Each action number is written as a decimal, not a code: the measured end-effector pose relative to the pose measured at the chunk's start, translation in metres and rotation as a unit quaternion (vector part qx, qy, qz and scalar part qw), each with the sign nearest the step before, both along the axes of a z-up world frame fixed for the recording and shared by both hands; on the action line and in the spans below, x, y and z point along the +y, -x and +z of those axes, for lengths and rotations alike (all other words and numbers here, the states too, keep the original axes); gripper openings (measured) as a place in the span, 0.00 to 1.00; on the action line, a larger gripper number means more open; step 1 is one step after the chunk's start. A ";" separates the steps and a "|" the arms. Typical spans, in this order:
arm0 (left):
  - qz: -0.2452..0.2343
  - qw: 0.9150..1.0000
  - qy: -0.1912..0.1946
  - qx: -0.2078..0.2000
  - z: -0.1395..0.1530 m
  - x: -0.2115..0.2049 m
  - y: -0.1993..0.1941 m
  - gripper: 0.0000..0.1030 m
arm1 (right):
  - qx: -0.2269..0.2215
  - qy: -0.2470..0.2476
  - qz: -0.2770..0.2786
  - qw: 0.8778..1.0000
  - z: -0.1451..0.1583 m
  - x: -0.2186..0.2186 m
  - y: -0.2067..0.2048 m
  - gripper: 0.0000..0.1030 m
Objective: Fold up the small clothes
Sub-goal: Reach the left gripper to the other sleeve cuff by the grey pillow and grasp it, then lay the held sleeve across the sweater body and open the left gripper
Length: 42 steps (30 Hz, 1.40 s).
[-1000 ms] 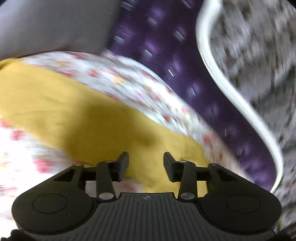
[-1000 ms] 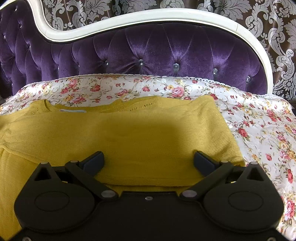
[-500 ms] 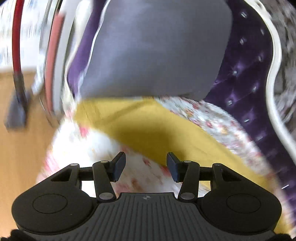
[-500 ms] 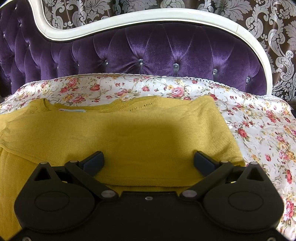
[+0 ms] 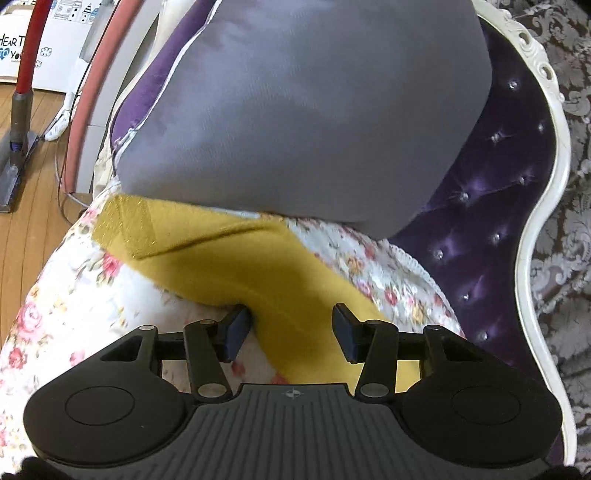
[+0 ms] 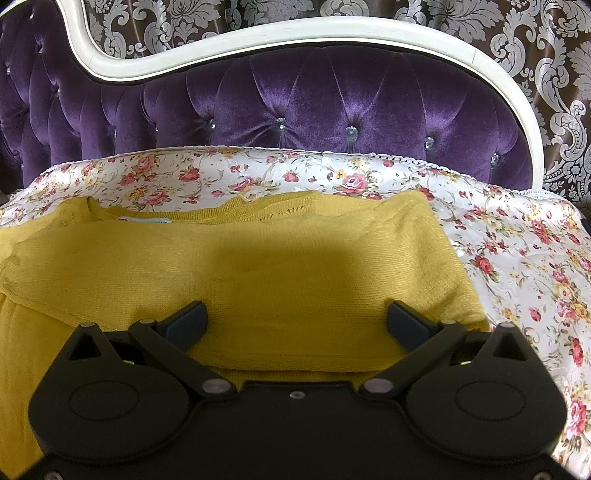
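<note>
A mustard-yellow knit sweater (image 6: 258, 258) lies partly folded on the floral sofa cover (image 6: 517, 258), neckline toward the backrest. My right gripper (image 6: 297, 312) hovers low over its near fold, jaws wide open with nothing pinched. In the left wrist view one long yellow sleeve (image 5: 229, 254) runs out from under a grey cushion (image 5: 314, 110) toward me. My left gripper (image 5: 290, 317) straddles that sleeve. Its jaws are closing with the sleeve between them, the left fingertip (image 5: 236, 328) at the sleeve's edge, and the pads are not pressing on the cloth.
A purple tufted backrest (image 6: 314, 99) with a white carved frame (image 6: 295, 31) curves behind the seat. The big grey cushion fills the sofa's left end. Beyond it are wooden floor (image 5: 33, 192), a red stick vacuum (image 5: 26, 62) and a pink hoop (image 5: 92, 88).
The left wrist view has swung left from the backrest to the sleeve and grey cushion, and the left jaws now straddle the sleeve. The right view is unchanged.
</note>
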<state>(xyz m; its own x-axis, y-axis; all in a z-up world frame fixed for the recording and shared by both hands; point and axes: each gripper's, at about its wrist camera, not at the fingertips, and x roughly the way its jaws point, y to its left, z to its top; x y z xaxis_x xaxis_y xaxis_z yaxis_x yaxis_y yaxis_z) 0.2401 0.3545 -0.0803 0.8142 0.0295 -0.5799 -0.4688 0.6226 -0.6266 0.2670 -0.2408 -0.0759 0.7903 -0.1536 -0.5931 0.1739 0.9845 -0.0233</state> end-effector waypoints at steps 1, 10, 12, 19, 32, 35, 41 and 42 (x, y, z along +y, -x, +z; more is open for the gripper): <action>0.002 1.000 -0.007 0.003 0.001 -0.001 -0.003 0.17 | 0.000 0.000 0.000 1.000 0.000 0.000 0.000 1.00; -0.081 0.982 -0.170 -0.029 0.081 -0.088 -0.018 0.05 | -0.001 0.000 0.000 1.000 0.000 0.000 0.000 1.00; -0.131 0.966 -0.217 -0.054 0.104 -0.132 -0.024 0.05 | -0.001 -0.001 0.001 1.000 0.000 0.000 0.000 1.00; -0.315 0.907 -0.267 -0.085 0.108 -0.287 -0.046 0.08 | -0.001 -0.004 0.001 1.000 0.000 -0.001 0.000 1.00; -0.404 0.874 -0.269 -0.031 0.052 -0.333 0.002 0.40 | -0.001 -0.012 0.004 1.000 0.000 -0.002 0.000 1.00; -0.387 0.875 -0.289 -0.004 0.046 -0.319 0.008 0.40 | 0.002 -0.010 0.005 1.000 0.000 -0.001 -0.001 1.00; -0.361 0.890 -0.277 0.025 0.025 -0.293 0.016 0.40 | 0.027 -0.004 0.024 0.999 0.017 0.007 -0.007 0.84; -0.358 0.892 -0.276 0.014 0.023 -0.291 0.019 0.40 | 0.025 -0.001 0.038 0.999 0.022 0.013 -0.006 0.80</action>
<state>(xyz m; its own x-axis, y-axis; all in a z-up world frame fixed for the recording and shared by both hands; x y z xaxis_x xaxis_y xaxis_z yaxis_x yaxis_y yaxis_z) 0.2216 0.0632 -0.0575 0.7241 -0.2057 -0.6583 0.1625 0.9785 -0.1270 0.2729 -0.2281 -0.0539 0.7696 -0.0936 -0.6316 0.0978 0.9948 -0.0282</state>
